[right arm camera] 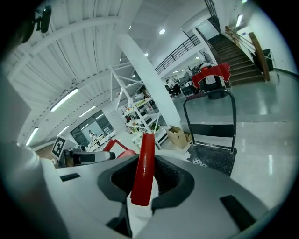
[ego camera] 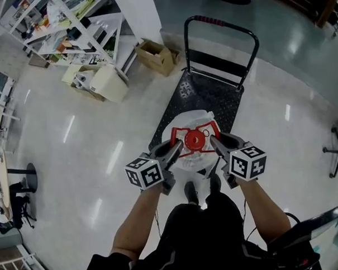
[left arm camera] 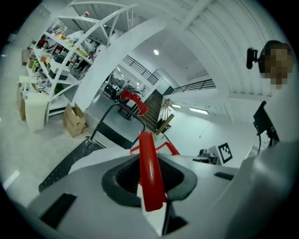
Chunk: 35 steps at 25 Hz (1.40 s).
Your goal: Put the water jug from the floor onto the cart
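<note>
Head view: left claw, right claw grip water jug.

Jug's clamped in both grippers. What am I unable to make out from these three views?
1. Head view: whether the water jug sits on the cart or hangs above it. The jug's body hides its own base and the deck's near edge.
2. Both gripper views: the jug's body, hidden behind each gripper's housing. Only the red handle shows, clamped by the left gripper and right gripper.
3. Cart wheels: under the deck in the head view.
</note>
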Tool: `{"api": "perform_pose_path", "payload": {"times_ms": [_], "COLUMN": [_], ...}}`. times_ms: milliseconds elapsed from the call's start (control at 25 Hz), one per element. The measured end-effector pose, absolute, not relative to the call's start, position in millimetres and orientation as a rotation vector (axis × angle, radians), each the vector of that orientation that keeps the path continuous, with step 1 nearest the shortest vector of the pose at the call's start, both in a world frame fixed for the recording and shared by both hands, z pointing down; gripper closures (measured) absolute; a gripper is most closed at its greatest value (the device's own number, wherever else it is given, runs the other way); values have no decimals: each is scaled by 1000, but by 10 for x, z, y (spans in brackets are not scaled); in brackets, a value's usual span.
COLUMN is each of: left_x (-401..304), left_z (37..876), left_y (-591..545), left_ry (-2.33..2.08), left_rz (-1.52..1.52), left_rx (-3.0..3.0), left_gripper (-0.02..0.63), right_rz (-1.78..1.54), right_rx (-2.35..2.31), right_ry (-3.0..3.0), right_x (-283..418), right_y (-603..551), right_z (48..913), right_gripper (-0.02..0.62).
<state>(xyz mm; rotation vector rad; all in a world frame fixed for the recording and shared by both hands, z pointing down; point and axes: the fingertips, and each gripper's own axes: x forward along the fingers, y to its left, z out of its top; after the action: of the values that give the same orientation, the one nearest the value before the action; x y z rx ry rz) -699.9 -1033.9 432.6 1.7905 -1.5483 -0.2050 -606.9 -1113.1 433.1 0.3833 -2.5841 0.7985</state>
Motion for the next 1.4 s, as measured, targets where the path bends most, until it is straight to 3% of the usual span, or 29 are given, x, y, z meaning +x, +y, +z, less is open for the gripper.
{"api": "perform_pose_path", "payload": {"times_ms": [680,920,1200,1400], "left_x": [-7431,-7548,-7620,-7680], "left_z": [6691,6812,6998,6845], "left_y": [-10763,-10732,-10574,-10464], "left_ry": [-1596,-1620,-1676,-1725], "left_rz": [-138,-183,7,16], "left_rx": [1532,1524,1462,1492], "left_gripper": [534,534,532,457], "right_rz": [852,896,906,821], "right_rx": [304,312,311,343], "right_ry": [-2411,-2400,-2377,-2389], "right_x": [-6530,-6539,-6575,-6508], "right_y": [-11591,-11648,-11575,-11666], "right_z": [6642,6807,6821,6671], "right_gripper": [511,511,511,466]}}
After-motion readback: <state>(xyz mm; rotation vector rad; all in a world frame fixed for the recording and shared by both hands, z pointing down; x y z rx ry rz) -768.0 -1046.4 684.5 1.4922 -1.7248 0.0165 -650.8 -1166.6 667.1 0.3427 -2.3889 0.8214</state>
